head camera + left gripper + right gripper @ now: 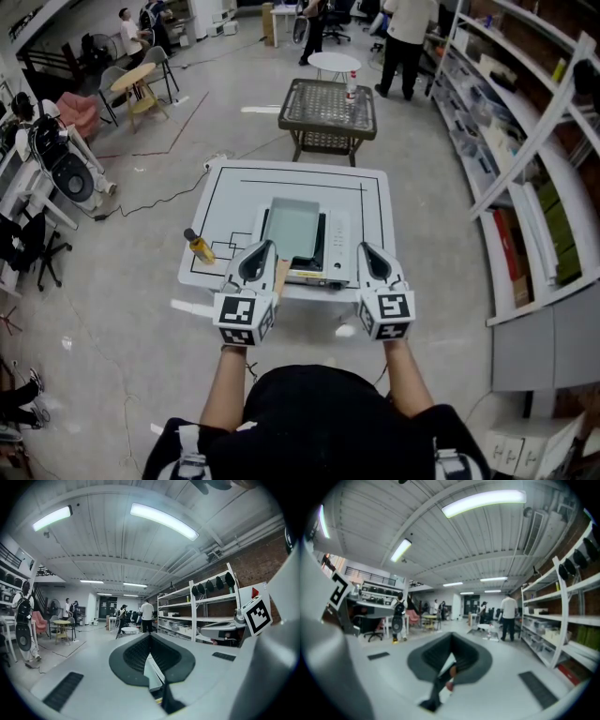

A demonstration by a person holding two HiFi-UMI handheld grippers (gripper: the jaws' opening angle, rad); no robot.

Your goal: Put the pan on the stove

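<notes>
A square grey-green pan [292, 230] rests on the white portable stove [336, 248], which stands on the white table [225, 187]. The pan's wooden handle [280, 274] points toward me over the table's near edge. My left gripper [265, 247] hovers level just left of that handle, shut with nothing between its fingers. My right gripper [365, 248] is over the stove's right end and also looks shut and empty. In the left gripper view the left gripper [150, 637] shows its jaws closed together. The right gripper view shows the right gripper [451, 637] the same way.
A yellow bottle with a dark cap [199, 247] stands at the table's left front. Beyond the table is a low wicker-topped table [328, 108] with a bottle [351, 86] on it. Long shelves [525, 169] run along the right. People stand far off.
</notes>
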